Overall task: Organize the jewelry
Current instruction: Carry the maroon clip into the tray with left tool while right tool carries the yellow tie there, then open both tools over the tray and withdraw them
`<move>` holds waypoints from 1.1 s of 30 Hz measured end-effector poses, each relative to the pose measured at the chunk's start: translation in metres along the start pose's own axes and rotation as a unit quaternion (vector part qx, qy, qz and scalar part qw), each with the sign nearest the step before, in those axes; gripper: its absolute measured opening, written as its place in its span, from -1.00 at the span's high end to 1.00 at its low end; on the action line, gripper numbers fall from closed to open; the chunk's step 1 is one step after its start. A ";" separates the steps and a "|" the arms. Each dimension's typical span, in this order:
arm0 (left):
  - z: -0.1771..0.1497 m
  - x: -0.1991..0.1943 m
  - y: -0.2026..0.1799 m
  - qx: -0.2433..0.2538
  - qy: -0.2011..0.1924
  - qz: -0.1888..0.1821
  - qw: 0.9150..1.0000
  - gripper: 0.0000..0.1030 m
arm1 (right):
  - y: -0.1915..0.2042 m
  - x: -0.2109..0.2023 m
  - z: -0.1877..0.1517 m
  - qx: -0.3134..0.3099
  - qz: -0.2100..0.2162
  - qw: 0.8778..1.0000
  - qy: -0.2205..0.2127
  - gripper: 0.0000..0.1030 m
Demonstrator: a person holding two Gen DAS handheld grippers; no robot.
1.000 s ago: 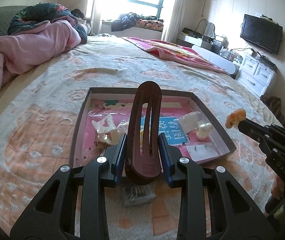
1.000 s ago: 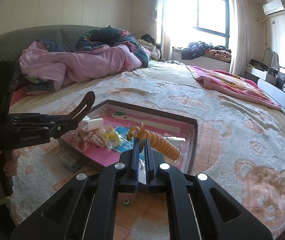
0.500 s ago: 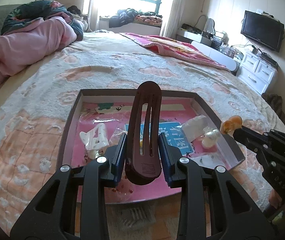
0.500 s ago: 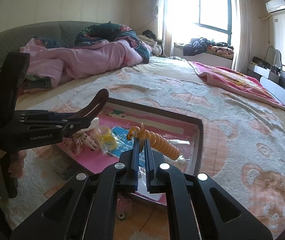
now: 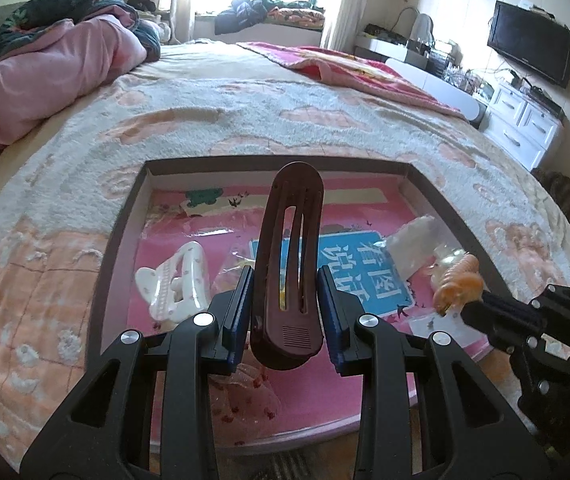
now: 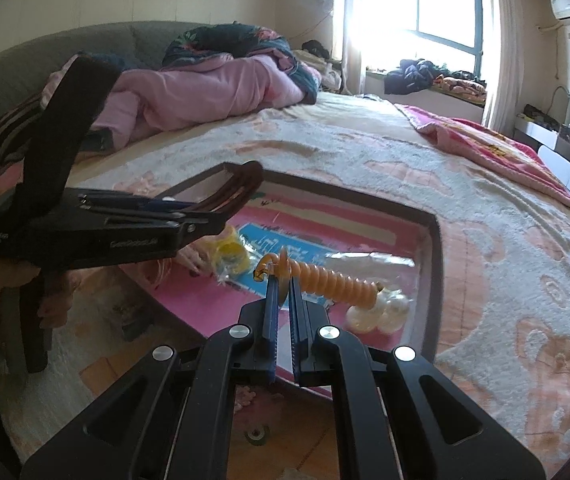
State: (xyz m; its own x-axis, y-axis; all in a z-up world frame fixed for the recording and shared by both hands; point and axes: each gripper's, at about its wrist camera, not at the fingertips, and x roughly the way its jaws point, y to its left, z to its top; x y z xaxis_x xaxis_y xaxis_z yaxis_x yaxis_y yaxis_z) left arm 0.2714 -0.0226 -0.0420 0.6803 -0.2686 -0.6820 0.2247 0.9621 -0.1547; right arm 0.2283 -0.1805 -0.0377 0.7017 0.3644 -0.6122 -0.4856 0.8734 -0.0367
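While both pieces hang above the box (image 5: pixel 123 216) on the bed (image 5: pixel 245 116), neither yet set down inside. Brown hair clip (image 5: pixel 291 256) upright over the near middle of the box, clamped at its lower end by the left gripper (image 5: pixel 287 300), upper end pointing toward the far wall of the box. Orange spiral hair tie (image 6: pixel 335 280) over the right side of the box, pinched at one end coil by the right gripper (image 6: pixel 281 292), the rest sticking out unsupported above a pale beaded piece (image 6: pixel 379 310). White claw clip (image 5: pixel 177 282) lying in the left part of the box; yellow piece in clear wrap (image 6: pixel 231 256) near the box's middle. Likely trouble: thin pinch on a springy coil, so possibly slipping or flicking off on release and bouncing out over the right wall of the box; smooth curved clip possibly twisting in the grip or landing on the wrapped pieces beneath. Both grippers close together over the box, so risk of knocking each other.
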 end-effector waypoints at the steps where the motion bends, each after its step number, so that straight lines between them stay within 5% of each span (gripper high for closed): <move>1: 0.000 0.003 0.000 0.001 0.004 0.000 1.000 0.54 | 0.001 0.001 0.000 0.000 0.001 1.000 0.004 0.90; 20: -0.005 0.017 0.001 -0.001 0.026 0.000 1.000 0.53 | 0.000 0.007 -0.012 0.040 0.032 0.998 0.034 0.79; 28: -0.006 0.015 0.000 0.000 0.023 0.001 1.000 0.53 | -0.008 -0.005 -0.014 0.065 0.033 0.997 0.028 0.40; 33: -0.009 0.008 -0.004 0.001 0.018 0.003 1.000 0.33 | -0.011 -0.019 -0.015 0.070 0.023 0.997 0.014 0.16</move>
State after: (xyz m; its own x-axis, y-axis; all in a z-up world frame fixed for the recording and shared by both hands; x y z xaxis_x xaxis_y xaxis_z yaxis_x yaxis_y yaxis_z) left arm 0.2693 -0.0279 -0.0531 0.6564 -0.2616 -0.7076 0.2224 0.9634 -0.1498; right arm 0.2119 -0.2017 -0.0373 0.6644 0.3971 -0.6331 -0.4373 0.8936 0.1015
